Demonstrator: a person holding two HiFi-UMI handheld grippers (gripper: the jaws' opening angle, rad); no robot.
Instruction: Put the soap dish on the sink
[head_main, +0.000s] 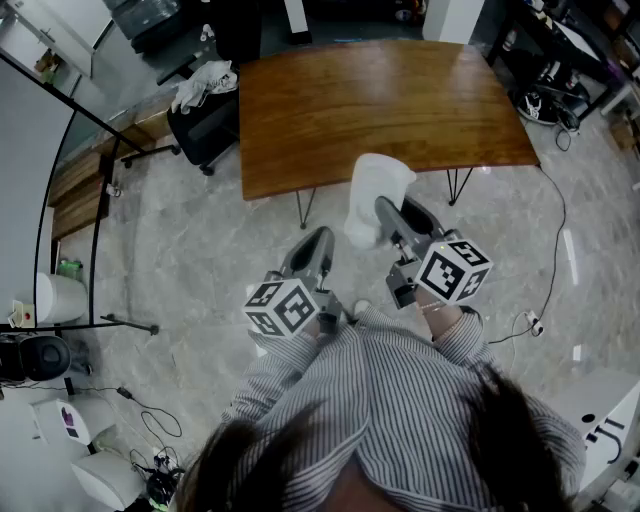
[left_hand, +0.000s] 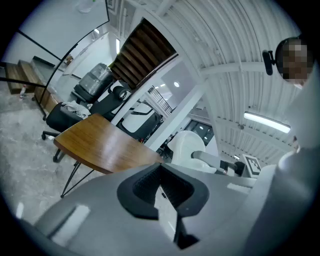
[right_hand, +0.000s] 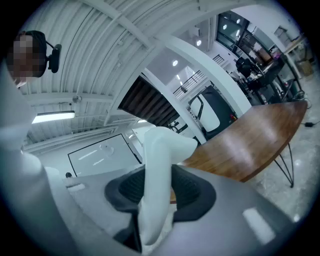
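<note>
Jaws of right gripper (head_main: 392, 222) clamped on white soap dish (head_main: 377, 188), held edge-up by wooden table (head_main: 330, 110). Left gripper (head_main: 316, 248) jaws together, empty. Sink not in view. Advised: firm clamp, level carry, flat set-down.

You face a curved wooden table (head_main: 380, 110) on a pale marble floor (head_main: 200, 250); a black office chair (head_main: 205, 128) sits by its left corner, a glass partition (head_main: 75, 150) farther left.
</note>
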